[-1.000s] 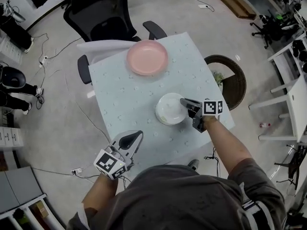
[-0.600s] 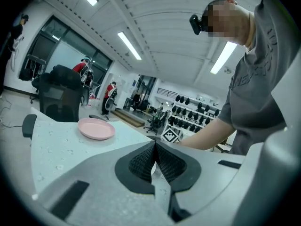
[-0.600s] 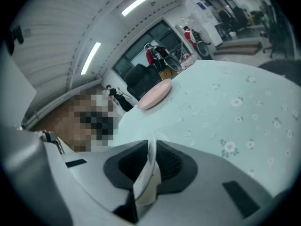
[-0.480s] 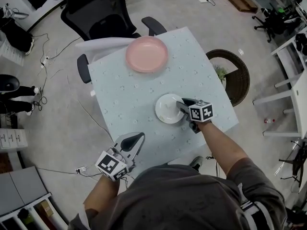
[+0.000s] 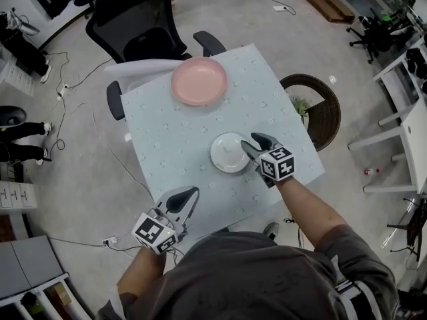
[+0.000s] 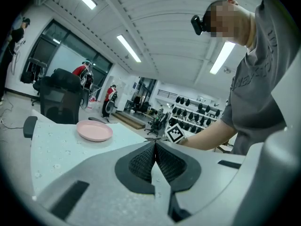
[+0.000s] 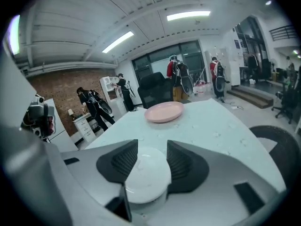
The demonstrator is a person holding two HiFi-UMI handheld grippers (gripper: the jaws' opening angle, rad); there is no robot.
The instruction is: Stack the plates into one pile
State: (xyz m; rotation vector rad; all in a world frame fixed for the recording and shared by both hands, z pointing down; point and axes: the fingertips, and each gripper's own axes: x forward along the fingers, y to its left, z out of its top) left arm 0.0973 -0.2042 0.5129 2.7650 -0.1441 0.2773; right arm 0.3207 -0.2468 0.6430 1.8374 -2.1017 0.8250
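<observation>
Showed two plates lying flat on a pale table (image 5: 167, 132), well apart and unstacked. Located the pink plate (image 5: 199, 81) at the far edge, just in front of a black chair (image 5: 140, 25). Located the white plate (image 5: 229, 153) nearer, toward the right side of the table.

Placed the right gripper (image 5: 257, 147) at the white plate's right rim, pointing down at a slant. Found its jaws apart and opening, with the plate's near rim between the pads and the plate resting on the table, not lifted.

Held the left gripper (image 5: 183, 197) over the table's near left edge, clear of both plates. Found its jaws closed tip to tip, with nothing between them.

Framed the pink plate beyond the jaws in both gripper views.
</observation>
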